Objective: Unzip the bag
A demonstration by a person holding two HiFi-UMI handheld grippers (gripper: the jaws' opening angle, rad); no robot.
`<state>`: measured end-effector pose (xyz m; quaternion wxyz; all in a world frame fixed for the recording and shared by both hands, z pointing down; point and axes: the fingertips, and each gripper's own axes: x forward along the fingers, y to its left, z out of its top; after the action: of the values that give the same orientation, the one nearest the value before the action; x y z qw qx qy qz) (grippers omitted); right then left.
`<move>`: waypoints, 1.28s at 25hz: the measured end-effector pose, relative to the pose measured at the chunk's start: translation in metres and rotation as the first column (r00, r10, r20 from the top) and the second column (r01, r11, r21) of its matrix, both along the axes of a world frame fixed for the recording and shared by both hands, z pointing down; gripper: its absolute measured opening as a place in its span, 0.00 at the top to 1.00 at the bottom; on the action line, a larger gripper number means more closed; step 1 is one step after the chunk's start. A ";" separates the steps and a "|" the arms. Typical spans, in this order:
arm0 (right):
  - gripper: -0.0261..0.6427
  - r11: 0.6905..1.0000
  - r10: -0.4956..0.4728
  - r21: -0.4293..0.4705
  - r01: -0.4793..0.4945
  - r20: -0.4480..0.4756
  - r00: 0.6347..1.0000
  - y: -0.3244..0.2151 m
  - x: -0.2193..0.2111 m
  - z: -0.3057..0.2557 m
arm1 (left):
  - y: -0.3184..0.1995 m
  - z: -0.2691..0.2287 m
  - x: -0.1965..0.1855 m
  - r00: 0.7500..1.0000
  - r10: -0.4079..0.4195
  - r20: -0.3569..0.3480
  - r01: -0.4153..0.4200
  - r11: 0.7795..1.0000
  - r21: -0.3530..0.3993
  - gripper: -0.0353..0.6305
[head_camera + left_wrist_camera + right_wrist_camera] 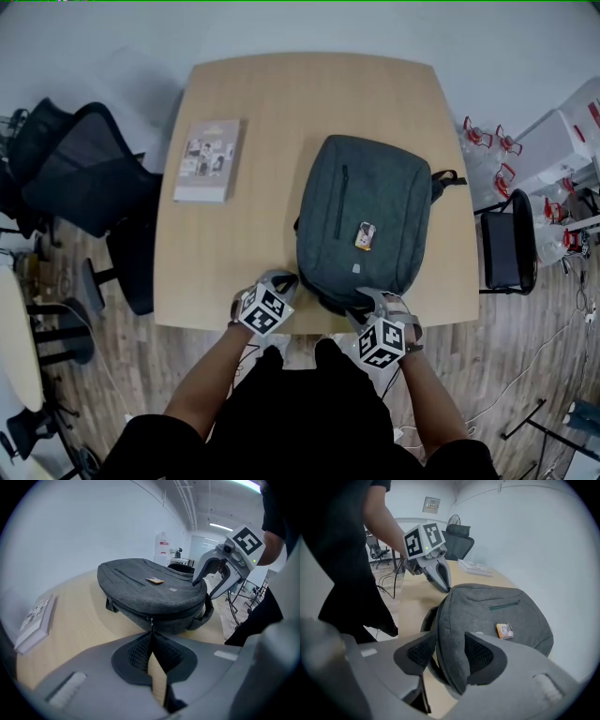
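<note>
The grey bag [366, 211] lies flat on the table [244, 253], its near end at the edge by the person. Its zip still looks shut along the side, so the unzipping appears barely begun. The left gripper [151, 635] has its jaws pinched together on the zipper pull [151, 620]. The right gripper [449, 651] has its jaws apart astride the bag's near edge, not visibly squeezing it. A small orange tag [365, 235] sits on top and a book [208, 159] lies well apart. Nothing blocks the zip's path.
</note>
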<state>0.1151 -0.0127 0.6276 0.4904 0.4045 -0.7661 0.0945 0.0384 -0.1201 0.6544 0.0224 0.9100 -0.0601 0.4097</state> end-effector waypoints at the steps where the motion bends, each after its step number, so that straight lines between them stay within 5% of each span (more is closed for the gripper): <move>1: 0.66 1.000 -0.011 -0.011 0.011 -0.012 1.000 0.006 0.003 0.002 | 0.000 0.000 0.000 1.000 -0.005 0.004 0.005 1.000 0.000 0.92; 5: 0.65 0.998 -0.058 -0.034 0.056 -0.061 0.996 0.017 0.014 0.013 | 0.003 -0.001 -0.002 0.999 -0.008 0.044 0.006 0.999 0.044 0.92; 8: 0.75 0.997 -0.069 -0.022 0.068 -0.066 0.995 0.015 0.015 0.018 | 0.009 -0.002 -0.002 0.997 -0.014 0.076 0.007 0.996 0.091 0.92; 32: 0.82 0.978 0.171 -0.120 -0.169 0.012 0.985 -0.046 -0.026 0.022 | 0.030 -0.009 -0.012 0.998 -0.063 0.025 0.063 0.998 -0.018 0.91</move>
<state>0.0896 -0.0583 0.6492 0.4952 0.4377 -0.7272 0.1856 0.0264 -0.0901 0.6451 0.0430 0.9022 -0.0852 0.4206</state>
